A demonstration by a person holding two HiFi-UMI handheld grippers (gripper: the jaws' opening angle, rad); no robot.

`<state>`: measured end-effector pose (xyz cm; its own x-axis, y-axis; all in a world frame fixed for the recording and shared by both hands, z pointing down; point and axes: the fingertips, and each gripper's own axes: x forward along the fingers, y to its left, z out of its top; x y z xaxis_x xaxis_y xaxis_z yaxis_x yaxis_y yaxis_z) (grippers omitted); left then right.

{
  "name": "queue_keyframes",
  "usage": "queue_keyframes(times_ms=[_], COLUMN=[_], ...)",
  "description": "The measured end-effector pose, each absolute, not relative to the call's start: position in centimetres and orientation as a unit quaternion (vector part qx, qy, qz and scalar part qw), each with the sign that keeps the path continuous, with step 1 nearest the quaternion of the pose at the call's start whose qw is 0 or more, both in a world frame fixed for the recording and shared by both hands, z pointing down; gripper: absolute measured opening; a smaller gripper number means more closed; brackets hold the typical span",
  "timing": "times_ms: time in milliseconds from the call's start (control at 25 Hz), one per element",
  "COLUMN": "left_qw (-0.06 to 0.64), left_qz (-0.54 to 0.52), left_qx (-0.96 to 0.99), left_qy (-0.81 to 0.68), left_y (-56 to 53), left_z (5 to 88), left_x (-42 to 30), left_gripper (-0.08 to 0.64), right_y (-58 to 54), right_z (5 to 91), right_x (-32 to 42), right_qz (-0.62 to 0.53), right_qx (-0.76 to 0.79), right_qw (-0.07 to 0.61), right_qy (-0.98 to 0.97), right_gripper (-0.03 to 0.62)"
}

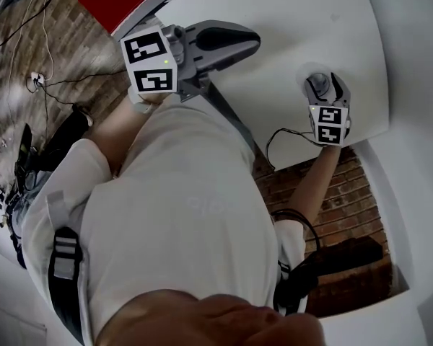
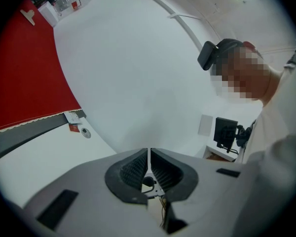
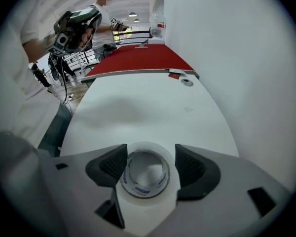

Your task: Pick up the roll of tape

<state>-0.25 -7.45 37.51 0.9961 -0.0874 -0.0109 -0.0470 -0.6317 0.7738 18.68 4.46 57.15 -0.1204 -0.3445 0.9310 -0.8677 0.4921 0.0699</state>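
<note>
The roll of tape (image 3: 138,189), pale with a blue-printed core, lies flat on the white table (image 3: 153,107). My right gripper (image 3: 150,154) points steeply down over it, open, with the roll between its two dark pads; a gap shows at the right pad. In the head view the same gripper (image 1: 325,85) stands over the faint ring of the roll (image 1: 308,73) near the table's front edge. My left gripper (image 2: 149,154) is held level off the table's left, shut, its pads together with nothing between them; the head view shows it (image 1: 231,38) near the table's curved edge.
A red surface (image 3: 138,58) adjoins the far end of the white table, with a small round object (image 3: 187,81) near the seam. Another person (image 3: 103,14) stands in the background. A brick floor (image 1: 346,193) lies below the table edge, and a black cable (image 1: 281,139) hangs there.
</note>
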Motion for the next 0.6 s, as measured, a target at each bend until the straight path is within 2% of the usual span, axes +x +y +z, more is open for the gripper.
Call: queue_keyframes(times_ms=[600], left_qw=[0.454], left_qz=[-0.029], left_qx=[0.889], left_qy=[-0.059], left_y=[-8.5], left_z=[39.7], left_x=[0.0], left_gripper=[0.009], right_y=[4.8], right_z=[61.9], right_x=[21.7], right_qz=[0.279], right_qx=[0.396], right_qw=[0.539], right_qy=[-0.689], right_gripper=[0.285])
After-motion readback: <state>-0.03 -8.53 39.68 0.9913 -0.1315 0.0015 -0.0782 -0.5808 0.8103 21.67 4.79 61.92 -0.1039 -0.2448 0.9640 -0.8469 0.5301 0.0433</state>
